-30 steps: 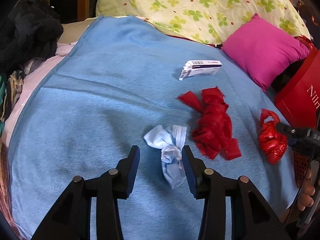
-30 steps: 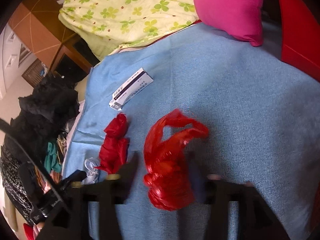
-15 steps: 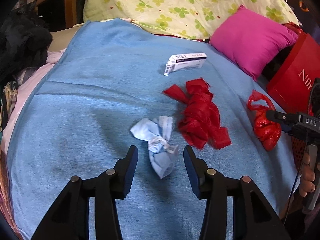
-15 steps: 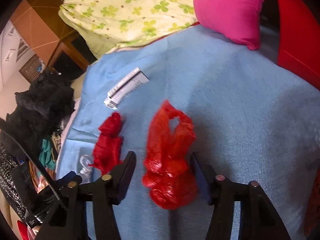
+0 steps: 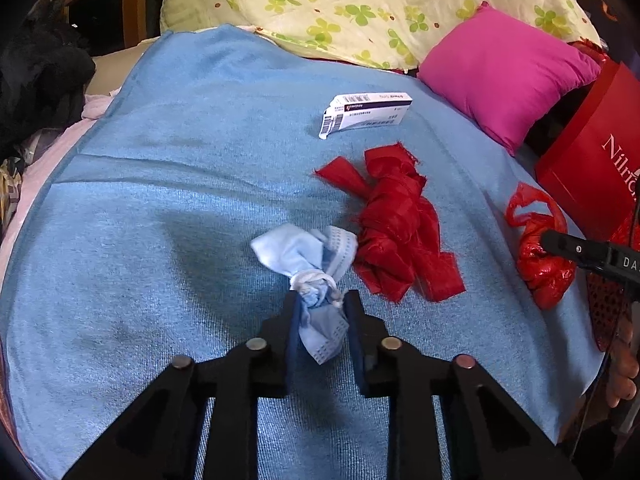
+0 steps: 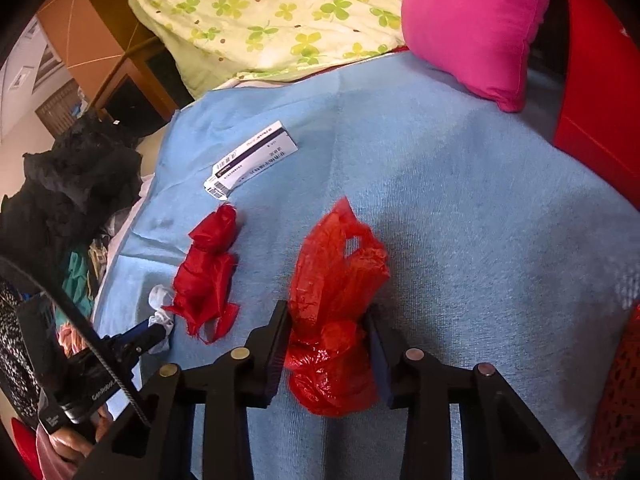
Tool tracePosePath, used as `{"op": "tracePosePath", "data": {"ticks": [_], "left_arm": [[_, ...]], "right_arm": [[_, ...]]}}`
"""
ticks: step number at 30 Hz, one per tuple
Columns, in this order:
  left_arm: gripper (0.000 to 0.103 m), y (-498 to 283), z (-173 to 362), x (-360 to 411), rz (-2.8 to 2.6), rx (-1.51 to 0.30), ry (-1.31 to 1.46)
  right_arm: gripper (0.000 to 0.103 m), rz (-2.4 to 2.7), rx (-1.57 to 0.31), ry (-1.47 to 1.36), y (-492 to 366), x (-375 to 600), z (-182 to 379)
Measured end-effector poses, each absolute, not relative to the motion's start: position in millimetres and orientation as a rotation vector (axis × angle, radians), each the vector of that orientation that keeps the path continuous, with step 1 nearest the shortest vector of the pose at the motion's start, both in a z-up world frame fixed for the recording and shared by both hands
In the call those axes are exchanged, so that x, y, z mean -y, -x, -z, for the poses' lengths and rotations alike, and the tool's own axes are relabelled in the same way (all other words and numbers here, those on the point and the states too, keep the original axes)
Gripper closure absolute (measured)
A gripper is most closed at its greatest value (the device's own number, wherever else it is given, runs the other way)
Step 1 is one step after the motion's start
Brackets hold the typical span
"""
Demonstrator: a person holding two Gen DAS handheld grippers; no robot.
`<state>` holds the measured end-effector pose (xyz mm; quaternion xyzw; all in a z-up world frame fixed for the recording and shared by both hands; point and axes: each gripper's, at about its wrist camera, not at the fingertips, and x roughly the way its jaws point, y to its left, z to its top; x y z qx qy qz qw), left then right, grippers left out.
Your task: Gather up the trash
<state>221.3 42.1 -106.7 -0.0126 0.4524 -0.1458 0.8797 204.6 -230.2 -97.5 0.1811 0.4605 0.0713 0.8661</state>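
Fingers of both grippers clamp trash on the blue blanket: a knotted face mask on the left, a red plastic bag on the right.

Left fingers (image 5: 294,320) are clenched on the crumpled blue face mask (image 5: 312,276), pads pressing its lower half at 6 o'clock in the left wrist view. Right fingers (image 6: 276,344) are closing on the red plastic bag (image 6: 334,320), pads against both its sides at 6 o'clock in the right wrist view. At 3 o'clock from the mask, touching it, lies a wad of red strips (image 5: 396,232). At 12 o'clock from that wad lies a white carton (image 5: 366,114), apart from it. The blue blanket (image 5: 160,200) carries all of these, with a pink pillow (image 5: 504,72) at 2 o'clock and a clover-print quilt (image 5: 360,4) at 12.
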Motion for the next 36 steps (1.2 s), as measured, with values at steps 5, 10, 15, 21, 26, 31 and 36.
{"op": "tracePosePath", "data": {"ticks": [5, 10, 15, 21, 26, 31, 36], "left_arm": [[0.086, -215.4, 99.5, -41.3, 0.307, -0.911, 0.011], [0.087, -204.5, 84.1, -47.2, 0.303, -0.859, 0.032], [0.087, -189.5, 65.2, -54.7, 0.279, -0.790, 0.052], [0.087, -169.7, 45.5, -49.7, 0.233, -0.706, 0.023], [0.087, -141.5, 32.8, -38.0, 0.190, -0.650, -0.016], [0.087, -116.8, 27.6, -18.9, 0.208, -0.633, -0.027], [0.087, -102.0, 14.2, -0.8, 0.220, -0.613, -0.049]], "right_arm": [[0.064, -0.159, -0.918, -0.380, -196.5, 234.6, 82.5], [0.064, -0.167, -0.875, -0.375, -187.1, 235.7, 66.7], [0.064, -0.179, -0.824, -0.354, -175.6, 234.1, 50.9], [0.064, -0.204, -0.738, -0.346, -160.3, 234.0, 29.9], [0.064, -0.216, -0.665, -0.329, -145.2, 232.5, 12.5], [0.064, -0.225, -0.613, -0.319, -132.7, 232.7, 1.1], [0.064, -0.226, -0.579, -0.308, -120.1, 233.9, -6.1]]}}
